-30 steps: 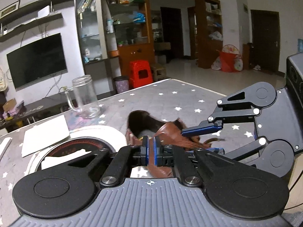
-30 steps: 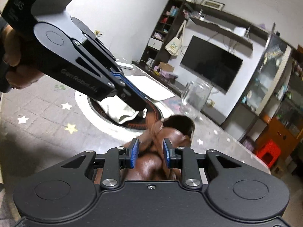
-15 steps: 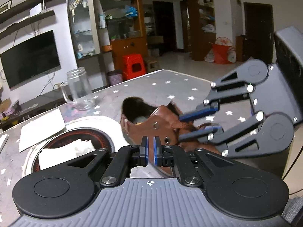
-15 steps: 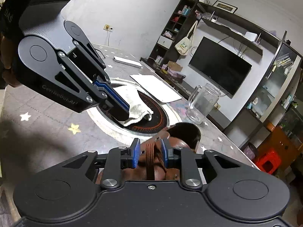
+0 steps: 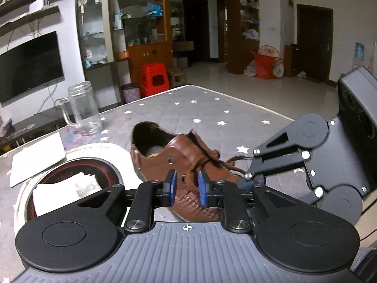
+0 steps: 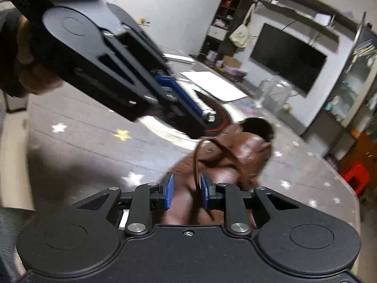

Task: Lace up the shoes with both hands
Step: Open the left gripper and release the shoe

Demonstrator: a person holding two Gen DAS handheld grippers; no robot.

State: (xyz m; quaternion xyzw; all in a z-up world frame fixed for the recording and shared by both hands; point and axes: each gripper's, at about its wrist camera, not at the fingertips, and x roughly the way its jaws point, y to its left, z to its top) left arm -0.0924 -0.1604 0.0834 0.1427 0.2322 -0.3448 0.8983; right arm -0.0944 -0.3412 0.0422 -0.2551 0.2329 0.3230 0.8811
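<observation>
A brown leather shoe (image 5: pixel 181 160) lies on the star-patterned table (image 5: pixel 188 108), its opening turned away from me. My left gripper (image 5: pixel 186 188) is over its vamp, jaws opening. A brown lace (image 5: pixel 189 187) runs through the gap between them, and the pads stand clear of it. From the right, my right gripper (image 5: pixel 247 180) has its tips down at the lace knot. In the blurred right wrist view the right gripper (image 6: pixel 187 188) stands open a little above the shoe (image 6: pixel 245 146), a lace strand (image 6: pixel 195 169) hanging close to its right pad. The left gripper (image 6: pixel 202 123) reaches in from the upper left, held by a hand (image 6: pixel 26 54).
A glass mug (image 5: pixel 82 108) stands at the back left of the table. A white sheet (image 5: pixel 37 155) lies beside a round cooktop (image 5: pixel 110 148) with a white cloth (image 5: pixel 66 186) on it. The table's far edge (image 5: pixel 235 97) drops to the floor.
The left jaws were shut on the lace and have now parted around it. The right gripper has dropped lower, and its tips have come down to the shoe's laces.
</observation>
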